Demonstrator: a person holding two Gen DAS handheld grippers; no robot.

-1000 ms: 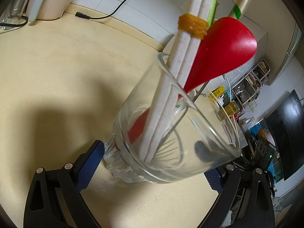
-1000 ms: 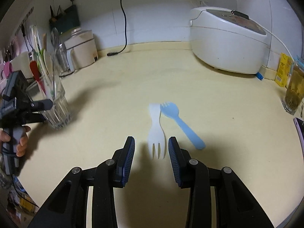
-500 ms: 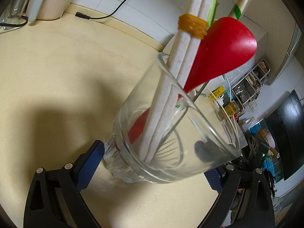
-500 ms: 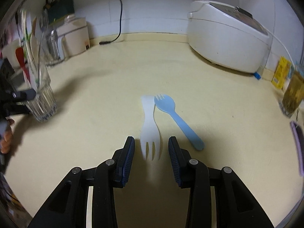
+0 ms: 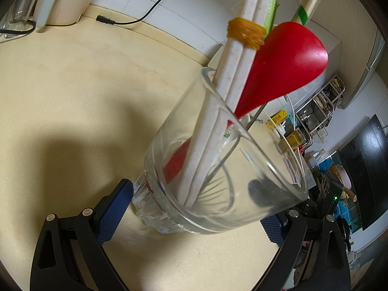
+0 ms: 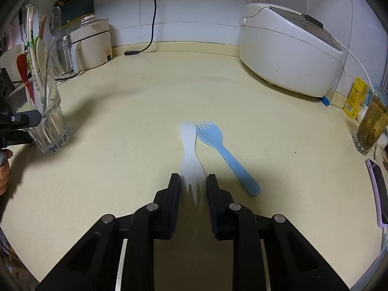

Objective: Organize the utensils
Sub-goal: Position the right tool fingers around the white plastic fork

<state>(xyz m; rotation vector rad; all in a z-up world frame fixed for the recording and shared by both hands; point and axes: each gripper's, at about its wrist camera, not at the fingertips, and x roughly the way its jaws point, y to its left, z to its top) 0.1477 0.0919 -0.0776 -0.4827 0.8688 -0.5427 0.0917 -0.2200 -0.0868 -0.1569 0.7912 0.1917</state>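
Black plastic jaws of our right gripper [image 6: 193, 184] have just been narrowing around the tined end of the white fork [image 6: 191, 162], which lies flat on the cream countertop [image 6: 135, 126]; its tines sit between the pads, and we cannot tell whether the pads press on it yet. Just beside it, touching near the heads, lies the blue fork [image 6: 225, 155], its handle angled away to the right. Our left gripper [image 5: 196, 208] is clamped on the base of a clear glass [image 5: 218, 169], blue pads against both sides. Inside the glass stand a red spatula [image 5: 286, 72] and white chopsticks [image 5: 232, 89] bound with a yellow rubber band [image 5: 245, 34]. Farther back sits a white rice cooker [image 6: 291, 51].
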